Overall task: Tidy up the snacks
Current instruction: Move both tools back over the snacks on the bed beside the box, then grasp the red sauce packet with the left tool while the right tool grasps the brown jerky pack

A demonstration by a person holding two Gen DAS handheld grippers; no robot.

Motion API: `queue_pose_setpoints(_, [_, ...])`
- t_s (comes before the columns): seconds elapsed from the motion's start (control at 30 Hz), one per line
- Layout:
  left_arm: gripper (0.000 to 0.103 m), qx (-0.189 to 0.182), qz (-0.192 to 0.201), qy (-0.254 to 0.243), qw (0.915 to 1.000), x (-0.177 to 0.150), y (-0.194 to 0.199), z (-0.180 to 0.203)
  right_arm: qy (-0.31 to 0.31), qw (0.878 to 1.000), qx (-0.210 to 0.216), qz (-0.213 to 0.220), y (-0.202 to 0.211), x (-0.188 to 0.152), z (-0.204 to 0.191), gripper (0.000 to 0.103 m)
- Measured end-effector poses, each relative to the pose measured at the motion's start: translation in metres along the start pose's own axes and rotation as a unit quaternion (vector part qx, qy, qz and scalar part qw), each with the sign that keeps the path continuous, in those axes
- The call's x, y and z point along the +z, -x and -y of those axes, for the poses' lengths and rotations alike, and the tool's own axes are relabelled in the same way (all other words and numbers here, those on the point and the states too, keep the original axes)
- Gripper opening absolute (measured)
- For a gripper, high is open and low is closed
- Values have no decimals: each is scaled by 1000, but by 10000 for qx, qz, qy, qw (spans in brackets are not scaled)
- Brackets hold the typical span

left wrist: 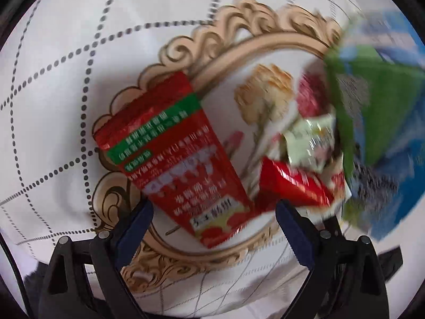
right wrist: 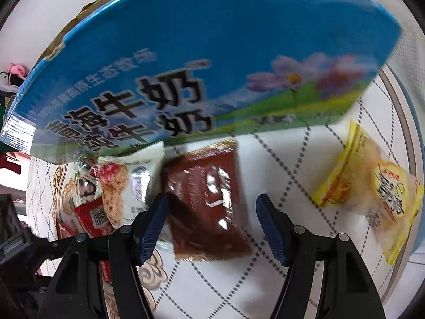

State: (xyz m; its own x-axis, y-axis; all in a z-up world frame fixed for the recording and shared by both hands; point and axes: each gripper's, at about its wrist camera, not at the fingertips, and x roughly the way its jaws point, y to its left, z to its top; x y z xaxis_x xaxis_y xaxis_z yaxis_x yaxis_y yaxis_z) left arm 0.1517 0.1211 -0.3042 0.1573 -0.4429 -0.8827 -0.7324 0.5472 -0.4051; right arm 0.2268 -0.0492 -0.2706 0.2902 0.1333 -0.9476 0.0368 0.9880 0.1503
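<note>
Left wrist view
- Tabletop (left wrist: 47, 85): white cloth with a dotted diamond grid and a printed gold scrollwork frame (left wrist: 239, 21) with a flower picture inside. Not much room visible, just dark edges.
- Left claw (left wrist: 213, 210): spread wide, nothing pinched. Its blue pads sit either side of the lower end of the red packet.
- Red packet (left wrist: 175, 156): one, long, with a green band near the top, lying flat and diagonal across the gold frame.
- Small pile to the right: one pale wrapper (left wrist: 310, 143) on top of a smaller red wrapper (left wrist: 294, 183). Pretty blurry, so I can't count more than those two.
- Carton (left wrist: 377, 106): one, green and blue, smeared at the right edge.

Right wrist view
- Surface: same dotted white cloth; a round rim (right wrist: 403, 122) curves along the right side. Some clutter far left, too small to make out.
- Right claw (right wrist: 212, 228): about half spread, straddling the brown packet; pads not clearly pressing on it.
- Brown packet (right wrist: 207, 199): one, flat on the cloth between the fingers.
- White cookie packet (right wrist: 119, 186): one, just left of the brown one.
- Yellow packet (right wrist: 372, 188): one, well off to the right.
- Blue milk carton (right wrist: 212, 53): one, fills the top, overhanging the packets.
</note>
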Motion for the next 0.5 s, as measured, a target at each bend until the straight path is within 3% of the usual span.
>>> queue_pose_setpoints(0.07, [84,111,157,-17,9998,0,1,-1,248,9997,-71,-45,-2,-3,-12,67])
queue_pose_setpoints(0.1, [79,225,217,-200,9993,-2,3,1,365,9992,-117,-86,-4,-5,-17,61])
queue_pose_setpoints(0.17, [66,489,309,-620,9964,-3,4,8,609,9979,-137,-192,-8,-15,-23,59])
queue_pose_setpoints(0.27, [61,921,453,-1577,9821,-16,6,24,862,9956,-150,-339,-9,-34,-25,59])
queue_pose_setpoints(0.33, [61,1265,443,-2292,9641,-28,2,33,940,9945,-125,-448,-8,-45,-22,59])
queue_pose_setpoints(0.47, [61,1936,176,-3517,9157,-57,-15,42,1006,9904,28,-952,-3,-79,-11,59])
queue_pose_setpoints(0.5, [61,1915,126,-3523,9160,-60,-16,39,1006,9888,94,-1097,-2,-85,-9,59])
